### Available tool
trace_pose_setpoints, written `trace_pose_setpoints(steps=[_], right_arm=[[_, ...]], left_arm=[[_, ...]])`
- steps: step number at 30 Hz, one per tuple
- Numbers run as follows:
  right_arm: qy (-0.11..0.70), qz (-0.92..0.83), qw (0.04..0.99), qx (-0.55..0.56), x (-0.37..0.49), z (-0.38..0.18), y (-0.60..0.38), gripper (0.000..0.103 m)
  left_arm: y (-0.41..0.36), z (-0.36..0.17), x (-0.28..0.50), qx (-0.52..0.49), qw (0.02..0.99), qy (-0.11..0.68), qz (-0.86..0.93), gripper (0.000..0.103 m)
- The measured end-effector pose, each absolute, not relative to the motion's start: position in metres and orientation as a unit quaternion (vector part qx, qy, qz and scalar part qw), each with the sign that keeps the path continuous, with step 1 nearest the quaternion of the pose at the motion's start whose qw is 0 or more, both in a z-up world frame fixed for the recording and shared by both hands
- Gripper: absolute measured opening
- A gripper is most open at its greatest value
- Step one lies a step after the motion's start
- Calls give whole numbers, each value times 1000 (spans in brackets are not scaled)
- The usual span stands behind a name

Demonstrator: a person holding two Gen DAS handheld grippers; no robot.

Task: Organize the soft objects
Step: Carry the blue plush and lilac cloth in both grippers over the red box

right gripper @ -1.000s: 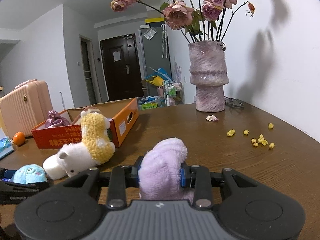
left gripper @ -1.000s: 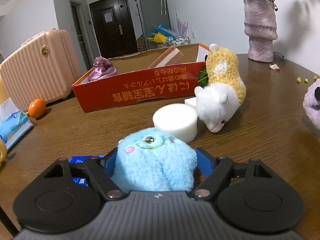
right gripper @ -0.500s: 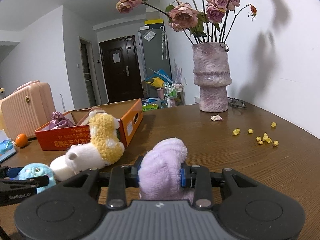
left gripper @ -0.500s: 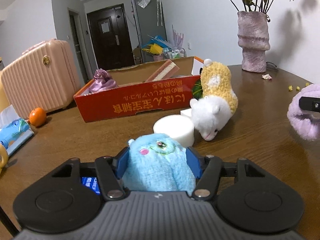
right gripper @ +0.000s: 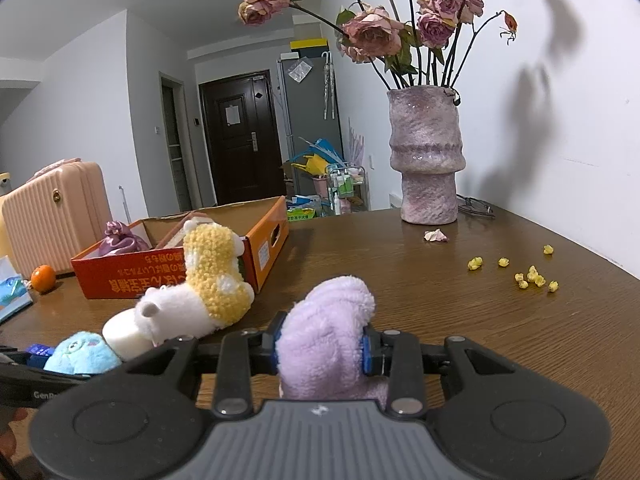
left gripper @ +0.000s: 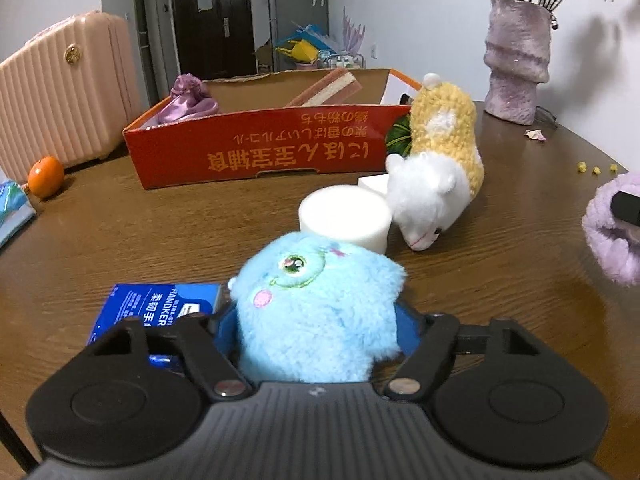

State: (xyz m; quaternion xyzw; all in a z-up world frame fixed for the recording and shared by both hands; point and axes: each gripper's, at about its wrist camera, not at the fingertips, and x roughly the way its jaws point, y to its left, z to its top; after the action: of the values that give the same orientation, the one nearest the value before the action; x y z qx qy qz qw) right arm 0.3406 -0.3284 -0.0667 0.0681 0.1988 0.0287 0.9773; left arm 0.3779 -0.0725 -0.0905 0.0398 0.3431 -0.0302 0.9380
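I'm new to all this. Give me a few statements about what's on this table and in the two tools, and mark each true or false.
1. The left tool has a blue fluffy toy between its fingers. True.
2. The right tool is empty. False: it is shut on a purple fluffy toy.
3. The yellow and white plush animal lies inside the red box. False: it lies on the table beside the box.
4. An orange sits near the pink suitcase. True.
5. The vase holds flowers. True.

white foam cylinder (left gripper: 345, 216) and alpaca plush (left gripper: 436, 168) block the orange box (left gripper: 256, 152).
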Motion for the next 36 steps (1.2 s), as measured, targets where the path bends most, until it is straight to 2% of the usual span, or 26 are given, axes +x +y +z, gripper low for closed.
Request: trace_pose_setpoints(steps=[12, 36], right_arm=[[193, 29, 978, 70, 338, -65, -323, 33], [151, 71, 985, 53, 325, -55, -270, 33]], left_arm=[[-78, -71, 354, 56, 960, 274, -26, 70], [-21, -30, 314, -14, 980, 201, -4, 71]])
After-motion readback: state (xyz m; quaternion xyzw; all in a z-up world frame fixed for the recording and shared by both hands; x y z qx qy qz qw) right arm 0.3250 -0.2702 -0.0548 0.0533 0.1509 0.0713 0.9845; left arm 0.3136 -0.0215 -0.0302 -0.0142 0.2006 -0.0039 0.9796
